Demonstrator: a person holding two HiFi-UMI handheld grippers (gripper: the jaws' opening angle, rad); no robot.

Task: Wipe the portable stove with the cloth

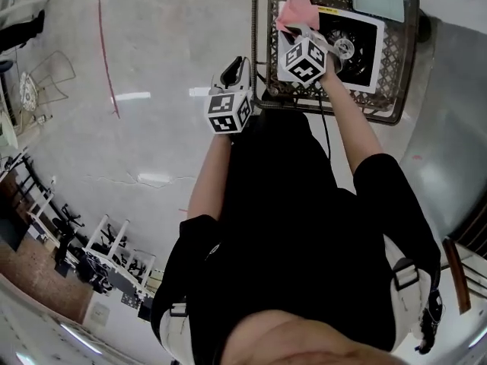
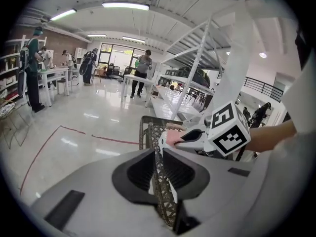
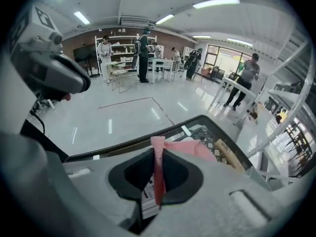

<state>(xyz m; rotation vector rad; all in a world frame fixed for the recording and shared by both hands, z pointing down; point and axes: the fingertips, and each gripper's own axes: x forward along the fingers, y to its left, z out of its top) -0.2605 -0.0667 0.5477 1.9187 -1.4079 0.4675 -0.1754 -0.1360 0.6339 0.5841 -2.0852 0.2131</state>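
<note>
The portable stove [image 1: 370, 30], white with a black round burner, lies inside a dark lattice basket [image 1: 408, 48] that stands on the glossy grey floor [image 1: 152, 52]. The right gripper [image 1: 297, 27] reaches in over the basket's near-left part. Its jaws are clamped on a pink cloth [image 1: 293, 11], which sits at the stove's left edge, just inside the basket's left wall.

In the right gripper view the cloth [image 3: 187, 147] runs as a thin fold up between the closed jaws of the right gripper [image 3: 158, 174] and spreads out beyond them above the basket's rim [image 3: 123, 143].

The left gripper [image 1: 239, 70] is outside the basket at its near-left corner. In the left gripper view the jaws of the left gripper [image 2: 158, 172] are pressed together on the basket's lattice wall [image 2: 154, 132], with the right gripper [image 2: 190, 137] just past that wall over the basket's inside
</note>
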